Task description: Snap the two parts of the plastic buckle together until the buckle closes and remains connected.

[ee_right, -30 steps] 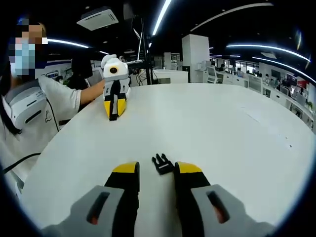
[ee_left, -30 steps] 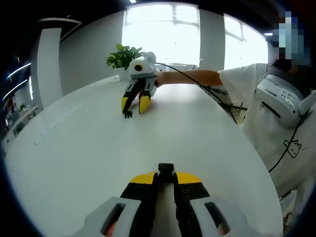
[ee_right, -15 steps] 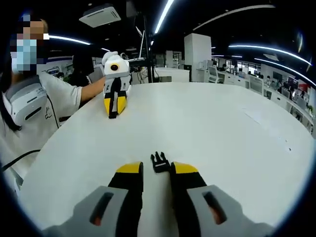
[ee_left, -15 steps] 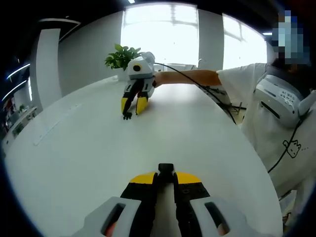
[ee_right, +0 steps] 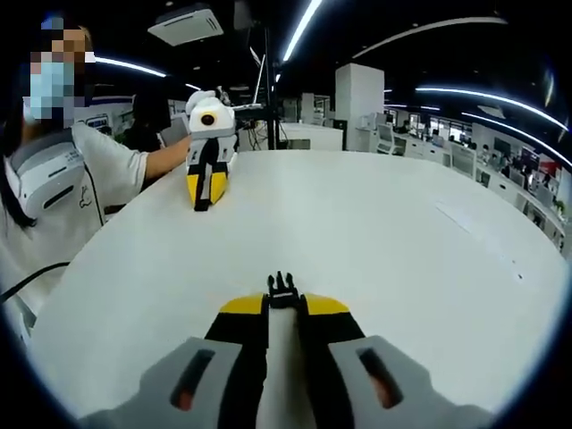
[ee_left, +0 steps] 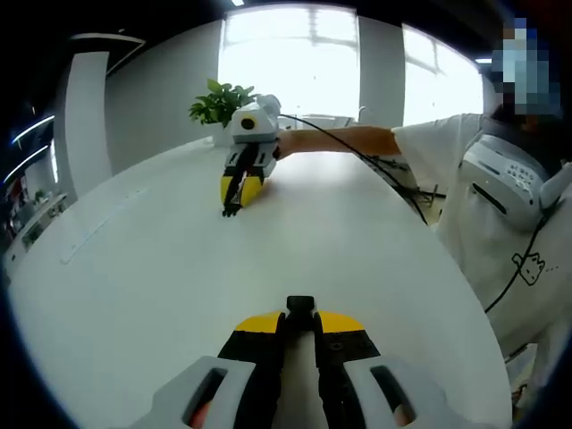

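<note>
- Left gripper point(ee_left: 299, 315) is seen low over the white table point(ee_left: 161, 268), jaws pinched tight on a black socket point(ee_left: 300, 305) that pokes out just past the yellow tips
- Same gripper is picked up in the right gripper view too point(ee_right: 204, 198), far side of the table, tips down near the surface, the dark piece between them too small to make out from there
- Right gripper point(ee_right: 282, 305) is narrowed down on the other half, a black pronged clip point(ee_right: 282, 288), prongs sticking forward out of the tips
- In the left gripper view the right gripper point(ee_left: 239, 192) is spotted across the table, jaws close together, with a small dark bit point(ee_left: 231, 211) at the tips, right down at the tabletop
- So the two buckle halves are well apart, one held in each tool, at opposite sides of the table, not joined
- Whether either half is touching the table or lifted a bit can't be told from these angles
- A person in a white tee point(ee_left: 500, 206) is seen at the table edge, an arm point(ee_left: 344, 139) stretched out to the right gripper
- A potted plant point(ee_left: 219, 101) is seen behind the right gripper, bright windows point(ee_left: 295, 58) beyond it
- Behind the left gripper, an office with ceiling strip lights point(ee_right: 308, 22) is seen
</note>
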{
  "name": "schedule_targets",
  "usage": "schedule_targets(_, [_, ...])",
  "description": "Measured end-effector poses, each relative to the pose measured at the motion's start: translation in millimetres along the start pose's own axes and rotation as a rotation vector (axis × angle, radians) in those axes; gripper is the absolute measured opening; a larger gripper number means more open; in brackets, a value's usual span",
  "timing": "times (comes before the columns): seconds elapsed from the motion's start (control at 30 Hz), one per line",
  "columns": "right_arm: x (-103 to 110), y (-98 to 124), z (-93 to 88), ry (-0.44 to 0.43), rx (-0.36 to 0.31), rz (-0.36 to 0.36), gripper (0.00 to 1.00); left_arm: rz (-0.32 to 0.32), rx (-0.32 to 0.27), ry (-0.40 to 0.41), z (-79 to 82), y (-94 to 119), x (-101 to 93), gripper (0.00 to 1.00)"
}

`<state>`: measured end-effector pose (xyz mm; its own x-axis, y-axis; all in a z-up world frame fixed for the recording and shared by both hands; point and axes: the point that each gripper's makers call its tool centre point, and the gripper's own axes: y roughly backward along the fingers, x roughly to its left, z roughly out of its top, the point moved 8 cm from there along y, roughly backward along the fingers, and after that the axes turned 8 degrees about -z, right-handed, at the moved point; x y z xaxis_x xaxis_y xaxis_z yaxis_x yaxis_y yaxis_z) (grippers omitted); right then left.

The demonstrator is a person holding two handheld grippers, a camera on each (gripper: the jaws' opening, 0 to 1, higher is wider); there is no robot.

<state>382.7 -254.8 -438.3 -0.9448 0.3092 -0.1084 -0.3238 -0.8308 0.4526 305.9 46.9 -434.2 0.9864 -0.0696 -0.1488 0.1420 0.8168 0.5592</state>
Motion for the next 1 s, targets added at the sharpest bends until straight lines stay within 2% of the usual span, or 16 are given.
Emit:
schedule_targets(0.37, [-1.4,1.6,-1.0,-0.010,-0.009,-0.006,0.10,-0.003,-0.003,-0.001,0.8,-1.8,-0.7,0.12])
schedule_targets(0.57, [-1.5,5.1,3.1,-0.017,-0.045,-0.009,0.10,-0.002,-0.002,-0.001,0.7,-2.0,-0.9,0.12])
schedule_targets(0.8, [5.6,6.3,3.2,-0.004,-0.025,0.029,0.10,-0.002,-0.001,-0.002,1.0,-2.0,-1.5,0.12])
schedule_targets(1.0, [11.4,6.7,1.8,-0.013,-0.030,0.031,0.10,-0.003,-0.007,-0.009,3.3,-3.0,-2.1,0.12])
